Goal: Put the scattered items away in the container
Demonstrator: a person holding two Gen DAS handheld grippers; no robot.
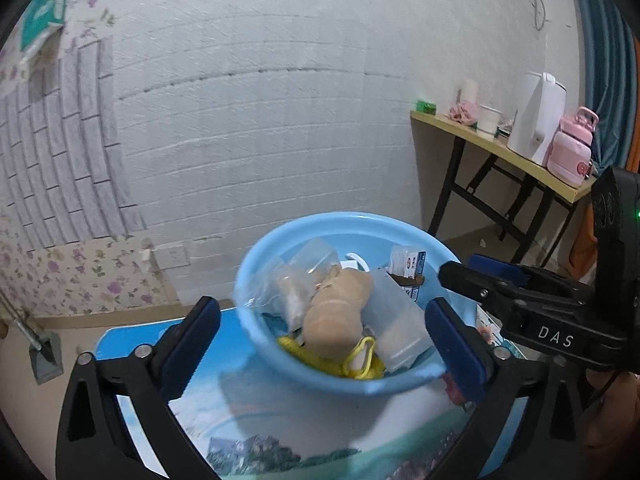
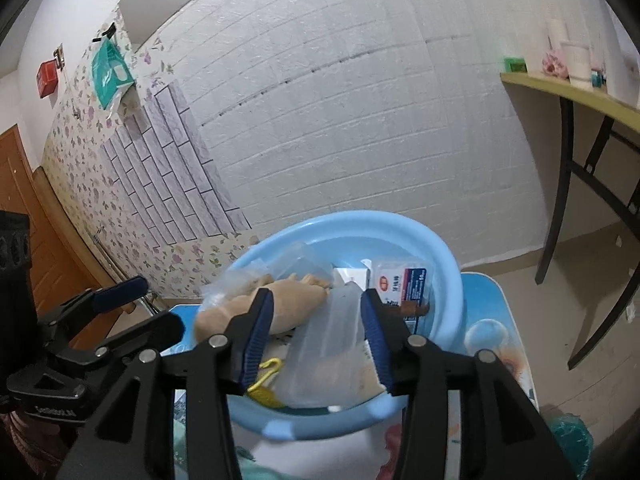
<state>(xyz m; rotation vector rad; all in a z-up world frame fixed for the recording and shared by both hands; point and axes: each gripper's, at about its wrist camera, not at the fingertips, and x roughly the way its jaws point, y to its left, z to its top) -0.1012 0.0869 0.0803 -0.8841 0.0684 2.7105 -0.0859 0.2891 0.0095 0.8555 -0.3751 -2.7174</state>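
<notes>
Blue plastic forms the basin (image 1: 404, 385), set on the small printed table (image 1: 256, 432) and heaped with a tan plush toy (image 1: 340, 316), clear bags and a small carton. The left gripper (image 1: 320, 344) is spread wide, nothing held. The right gripper (image 2: 318, 336) is half open around a clear bag (image 2: 324, 360), unpinched. Release appears done; withdrawal is judged next, then a check for strays.

A round light-blue plastic basin (image 1: 362, 384) sits on the surface and holds all the items. A tan soft plush toy (image 1: 340, 316) lies across its middle, over a yellow plastic hanger (image 1: 362, 354) at the near rim. A crumpled clear plastic bag (image 1: 288, 284) lies at the left, a translucent plastic box (image 1: 396, 320) at the right, tilted, and a small white-and-blue printed packet (image 1: 408, 266) at the far right.
</notes>
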